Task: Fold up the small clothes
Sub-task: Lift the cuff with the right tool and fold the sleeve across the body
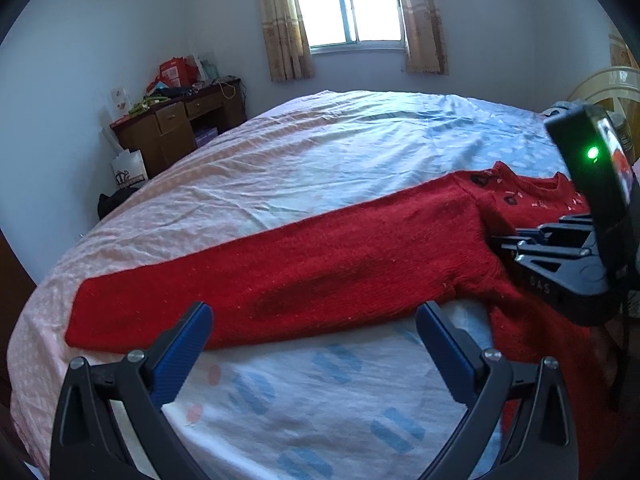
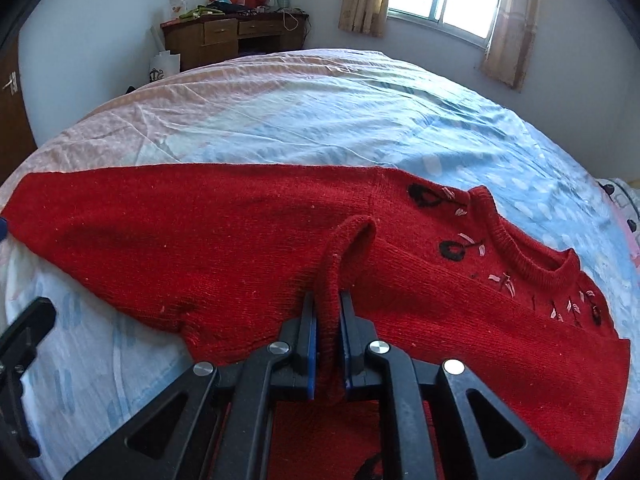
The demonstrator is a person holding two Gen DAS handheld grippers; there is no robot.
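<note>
A red knit sweater [image 1: 320, 264] with black and pink embroidery near its collar lies on the bed [image 1: 320, 152], one sleeve stretched out to the left. My left gripper [image 1: 314, 314] is open, its blue pads just short of the sleeve's near edge. My right gripper [image 2: 328, 308] is shut on a raised fold of the sweater [image 2: 240, 240] near the armpit. The right gripper [image 1: 500, 244] also shows at the right edge of the left wrist view. The sweater's lower body is hidden under my right gripper.
The bed sheet [image 2: 320, 112] is pale blue and pink, wrinkled. A wooden desk [image 1: 180, 128] with clutter stands in the far left corner, a white bag [image 1: 128, 170] beside it. A curtained window [image 1: 346, 4] is in the far wall. A chair back [image 1: 608, 88] stands at right.
</note>
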